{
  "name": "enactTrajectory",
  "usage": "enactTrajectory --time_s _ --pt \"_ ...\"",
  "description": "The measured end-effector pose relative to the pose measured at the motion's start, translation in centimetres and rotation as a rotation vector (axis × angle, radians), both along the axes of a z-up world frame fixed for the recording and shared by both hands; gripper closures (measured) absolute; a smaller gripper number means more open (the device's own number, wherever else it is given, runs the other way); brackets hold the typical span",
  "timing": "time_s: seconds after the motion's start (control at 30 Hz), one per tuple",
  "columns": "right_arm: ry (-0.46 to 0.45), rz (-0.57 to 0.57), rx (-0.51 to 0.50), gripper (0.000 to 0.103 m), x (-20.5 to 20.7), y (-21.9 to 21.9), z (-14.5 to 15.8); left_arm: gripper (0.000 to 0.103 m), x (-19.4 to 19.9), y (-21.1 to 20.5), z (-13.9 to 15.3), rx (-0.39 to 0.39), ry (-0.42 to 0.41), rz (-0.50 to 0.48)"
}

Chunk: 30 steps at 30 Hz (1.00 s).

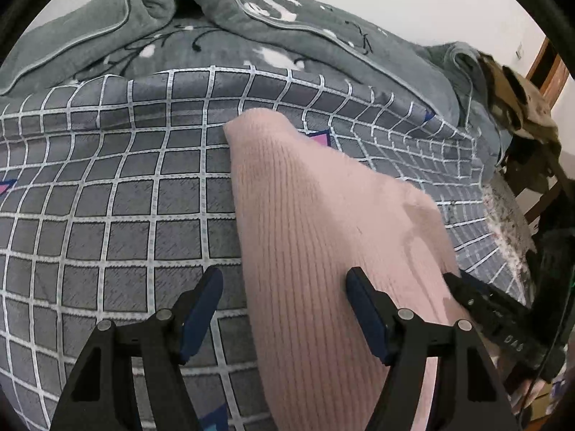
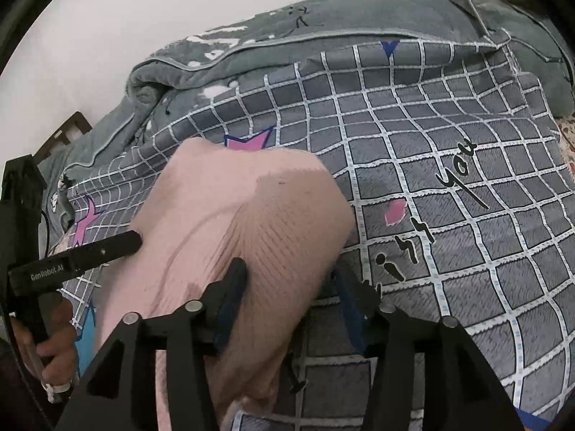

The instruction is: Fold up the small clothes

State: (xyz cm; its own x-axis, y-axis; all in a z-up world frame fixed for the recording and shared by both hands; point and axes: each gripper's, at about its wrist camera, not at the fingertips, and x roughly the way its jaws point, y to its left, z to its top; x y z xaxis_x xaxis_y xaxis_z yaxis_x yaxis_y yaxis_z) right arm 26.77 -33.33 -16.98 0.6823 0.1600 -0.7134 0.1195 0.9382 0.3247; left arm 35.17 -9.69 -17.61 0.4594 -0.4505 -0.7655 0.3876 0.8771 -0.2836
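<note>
Pink ribbed knit garment point(image 1: 323, 244) lies on the grey checked bedsheet point(image 1: 107, 215), near the middle of the bed, its far tip pointing toward the rumpled grey blanket point(image 1: 215, 10) at the back.

Left gripper point(image 1: 284, 287): released, fingers spread wide and angled down over the near part of the garment. Its left finger sits over bare sheet just off the garment's left edge, its right finger over the pink knit; nothing pinched between them. In the right wrist view the left gripper point(image 2: 138, 239) comes in from the garment's left side, one black finger tip against the garment edge, and the person's hand point(image 2: 50, 352) grips its handle low on that side.

Right gripper point(image 2: 291, 273): fingers apart, straddling the near right part of the garment. A raised fold of knit bulges between the blue pads point(image 2: 230, 319); left pad looks in contact with the cloth, right pad is partly hidden by the fold's edge, so can't tell whether it is clamping. In the left wrist view the right gripper point(image 1: 463, 287) reaches in at the garment's right edge, tip on the knit.

Sheet right of the garment shows black lettering point(image 2: 456, 179) and a pink star point(image 2: 248, 142) print just beyond the garment's far edge.
</note>
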Motion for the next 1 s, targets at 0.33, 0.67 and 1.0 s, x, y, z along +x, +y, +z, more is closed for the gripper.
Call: enactTrajectory --time_s 0.33,0.67,1.0 --pt "0.043 -0.012 0.102 0.040 1.6 -1.2 -1.6 0.032 1.2 -1.3 -1.6 0.026 -0.016 -0.030" --pt "0.022 0.017 0.025 0.041 4.0 0.0 -2.2 0.036 1.7 -0.9 -2.3 -0.025 -0.003 -0.049" --pt "0.002 0.080 0.129 0.064 5.0 -0.1 -2.7 0.060 1.2 -1.4 -1.8 -0.033 -0.045 -0.038"
